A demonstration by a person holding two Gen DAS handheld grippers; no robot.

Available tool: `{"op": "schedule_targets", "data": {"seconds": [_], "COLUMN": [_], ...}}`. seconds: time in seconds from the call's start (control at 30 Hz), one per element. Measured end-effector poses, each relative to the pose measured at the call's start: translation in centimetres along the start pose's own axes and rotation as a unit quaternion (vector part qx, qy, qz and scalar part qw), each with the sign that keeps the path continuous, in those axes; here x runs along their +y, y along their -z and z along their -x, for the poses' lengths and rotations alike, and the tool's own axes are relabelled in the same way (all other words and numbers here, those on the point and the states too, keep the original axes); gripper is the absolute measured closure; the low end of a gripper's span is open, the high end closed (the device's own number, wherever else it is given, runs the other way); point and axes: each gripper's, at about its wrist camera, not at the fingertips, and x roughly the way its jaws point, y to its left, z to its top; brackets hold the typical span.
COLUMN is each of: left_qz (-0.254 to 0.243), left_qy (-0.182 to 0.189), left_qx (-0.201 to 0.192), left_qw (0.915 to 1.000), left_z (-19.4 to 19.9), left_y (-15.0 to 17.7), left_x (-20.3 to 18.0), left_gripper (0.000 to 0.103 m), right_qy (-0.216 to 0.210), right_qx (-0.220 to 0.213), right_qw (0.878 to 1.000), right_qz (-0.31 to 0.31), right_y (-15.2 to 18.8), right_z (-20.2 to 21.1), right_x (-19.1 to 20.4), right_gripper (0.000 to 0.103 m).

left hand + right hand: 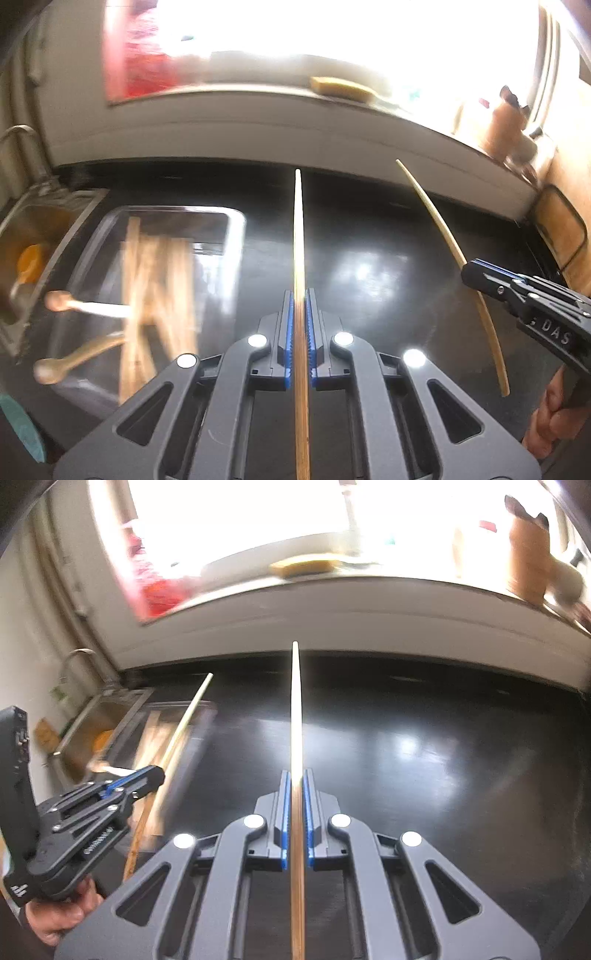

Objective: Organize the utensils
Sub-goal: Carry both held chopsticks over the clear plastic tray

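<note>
At far left I see a steel sink with an orange item inside, blurred. Just beside it on the black counter sits my clear glass dish, holding wooden utensils; two rounded handles poke over its near-left rim. My left gripper is clamped on a chopstick, a thin pale bamboo stick pointing straight ahead above the counter. Nothing lies on the glossy counter in front of it. My right gripper is clamped on a second chopstick, equally slim, tapering toward its far tip.
</note>
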Motion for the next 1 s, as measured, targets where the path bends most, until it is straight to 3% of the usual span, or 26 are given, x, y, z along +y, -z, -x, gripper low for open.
{"op": "schedule_targets", "data": {"seconds": [0.2,0.43,0.63,1.0], "left_qz": [0.043,0.099,0.122,0.132], "left_qy": [-0.051,-0.079,-0.067,-0.063], "left_qx": [-0.014,-0.012,-0.004,0.025], "left_qw": [0.9977,0.9919,0.9903,0.9889], "left_z": [4.6,6.4,4.7,0.1], "left_y": [0.2,0.5,-0.4,-0.9], "left_x": [6.9,13.7,15.8,17.0], "left_gripper": [0.097,0.097,0.097,0.097], "right_qy": [-0.074,-0.144,-0.151,-0.129], "right_qx": [0.012,0.051,0.080,0.107], "right_qw": [0.997,0.988,0.985,0.985], "right_qz": [0.028,0.025,0.022,0.027], "right_y": [-1.3,-2.3,-2.7,-2.9], "right_z": [-1.0,-4.2,-7.0,-10.9], "right_x": [7.5,14.1,16.9,17.4], "right_gripper": [0.095,0.095,0.095,0.095]}}
